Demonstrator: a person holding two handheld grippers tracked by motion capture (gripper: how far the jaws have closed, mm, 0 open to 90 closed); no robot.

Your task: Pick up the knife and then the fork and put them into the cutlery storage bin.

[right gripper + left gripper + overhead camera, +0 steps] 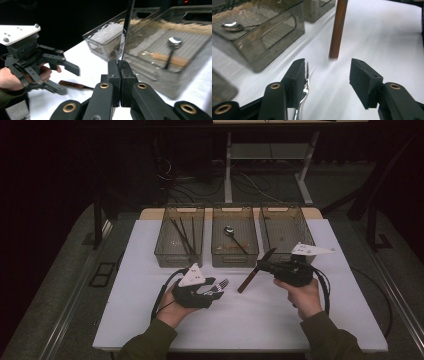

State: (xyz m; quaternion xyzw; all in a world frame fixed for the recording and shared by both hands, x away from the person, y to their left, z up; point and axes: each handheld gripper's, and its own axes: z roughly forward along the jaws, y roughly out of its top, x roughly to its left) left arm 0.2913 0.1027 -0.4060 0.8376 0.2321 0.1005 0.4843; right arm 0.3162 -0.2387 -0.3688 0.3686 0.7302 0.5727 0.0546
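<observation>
My right gripper point(260, 266) is shut on a knife, held in the air in front of the bins. Its blade point(126, 30) rises from the closed jaws, and its brown wooden handle point(246, 282) hangs down toward the white table point(150, 320). In the left gripper view that handle point(338, 27) hangs just beyond the jaws. My left gripper point(217, 287) is low over the table and open. A fork point(305, 85) lies on the table against the inside of one jaw, tines point(223, 283) pointing away. The right gripper view shows the left gripper point(71, 81) open over the fork's brown handle point(75, 85).
Three translucent bins stand in a row at the table's far edge. The left bin point(180, 255) holds dark chopsticks point(182, 232), the middle bin point(235, 259) a spoon point(229, 231), and the right bin point(285, 212) looks bare. Dark floor and table legs lie beyond.
</observation>
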